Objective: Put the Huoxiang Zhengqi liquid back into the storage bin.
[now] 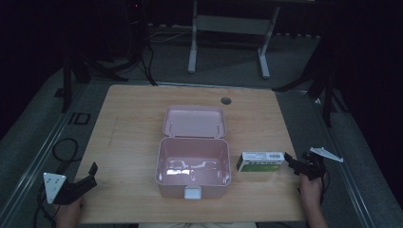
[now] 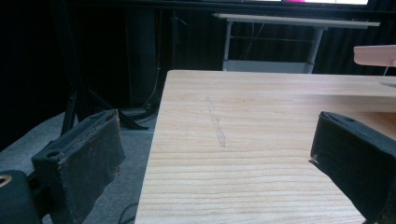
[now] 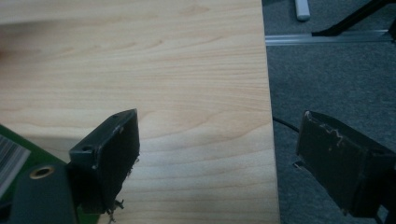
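Observation:
A pink plastic box point(image 1: 164, 164) stands open in the middle of the wooden table point(image 1: 128, 118), its lid point(image 1: 194, 121) tipped back and its inside bare. A white and green carton point(image 1: 260, 161) lies flat just right of the box. My right gripper point(image 1: 290, 164) is open at the carton's right end, near the table's right edge. In the right gripper view the carton's green corner point(image 3: 9, 154) sits beside the left jaw, and nothing is between the jaws of the gripper point(image 3: 217, 119). My left gripper point(image 1: 92, 175) is open over the front left corner, with bare wood between its jaws point(image 2: 215, 126).
The box has a white latch point(image 1: 192, 192) on its front wall. A round cable hole point(image 1: 225, 100) sits near the table's far edge. A white desk frame point(image 1: 228, 23) stands on the floor behind. Cables point(image 1: 64, 147) lie on the floor at the left.

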